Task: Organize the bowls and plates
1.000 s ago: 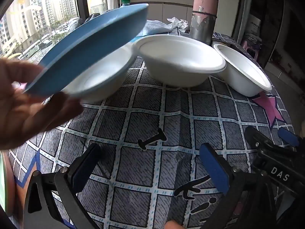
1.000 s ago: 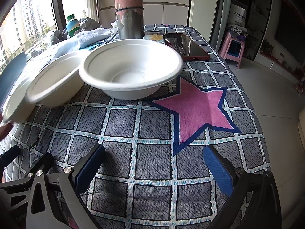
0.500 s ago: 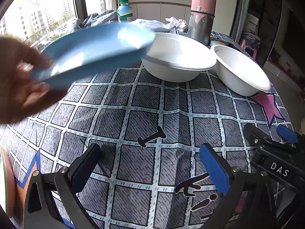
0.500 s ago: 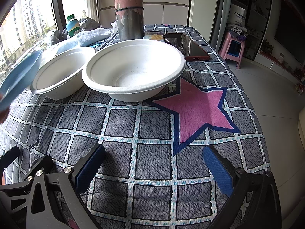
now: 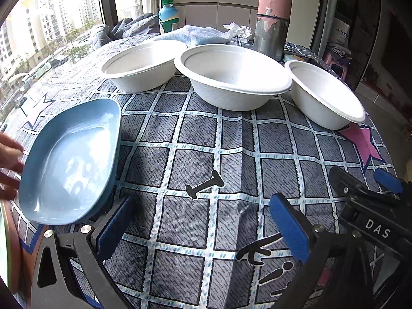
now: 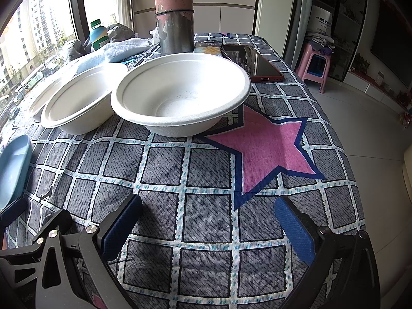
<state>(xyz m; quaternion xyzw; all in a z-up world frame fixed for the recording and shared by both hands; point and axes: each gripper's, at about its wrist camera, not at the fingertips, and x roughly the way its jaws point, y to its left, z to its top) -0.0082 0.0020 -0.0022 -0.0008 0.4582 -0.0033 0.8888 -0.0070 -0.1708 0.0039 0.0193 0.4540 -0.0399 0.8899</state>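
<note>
Three white paper bowls stand in a row on the checked tablecloth: a left bowl [image 5: 140,67], a middle bowl [image 5: 231,77] and a right bowl [image 5: 323,94]. The right bowl fills the middle of the right wrist view [image 6: 182,95], with the other two [image 6: 79,100] to its left. A blue plate [image 5: 69,162] lies at the left, a bare hand [image 5: 9,164] at its edge; it shows at the left edge of the right wrist view [image 6: 11,167]. My left gripper [image 5: 203,225] is open and empty beside the plate. My right gripper [image 6: 208,229] is open and empty.
A grey and pink metal cylinder [image 6: 175,13], a blue towel [image 5: 191,36], a bottle [image 5: 168,16] and a phone [image 6: 253,63] lie at the back of the table. A pink stool [image 6: 315,63] stands on the floor to the right. A pink star [image 6: 265,149] marks the cloth.
The bare hand brought the blue plate down from in front of the bowls and laid it on the cloth at the left. Both grippers stayed still and open.
</note>
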